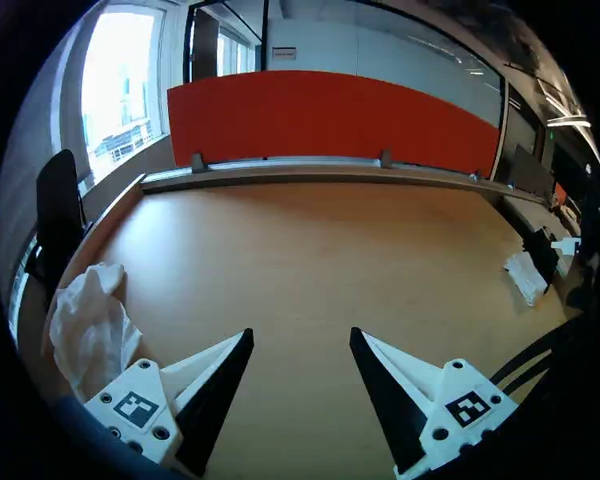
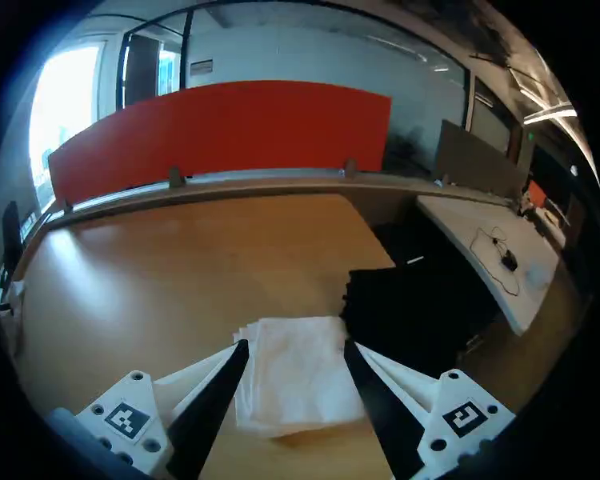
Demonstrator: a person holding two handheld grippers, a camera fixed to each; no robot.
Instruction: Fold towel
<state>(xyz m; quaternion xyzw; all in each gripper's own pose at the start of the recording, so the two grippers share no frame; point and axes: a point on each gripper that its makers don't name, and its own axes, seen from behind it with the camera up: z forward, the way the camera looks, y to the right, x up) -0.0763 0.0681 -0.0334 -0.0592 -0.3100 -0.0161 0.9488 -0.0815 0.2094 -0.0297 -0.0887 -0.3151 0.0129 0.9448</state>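
folded white towel (image 2: 298, 376) lies flat near the tabletop's (image 2: 180, 264) right edge, between the fingers of the right tongs (image 2: 296, 344), spread wide, not pinching it. left tongs (image 1: 302, 332) wide, holding nothing, above bare wood. crumpled white towel (image 1: 92, 328) at left edge.

White bodies, black tapered fingers (image 1: 220, 392), square tags, screws: left hand-held gripper (image 1: 301, 332), right hand-held gripper (image 2: 295, 344).
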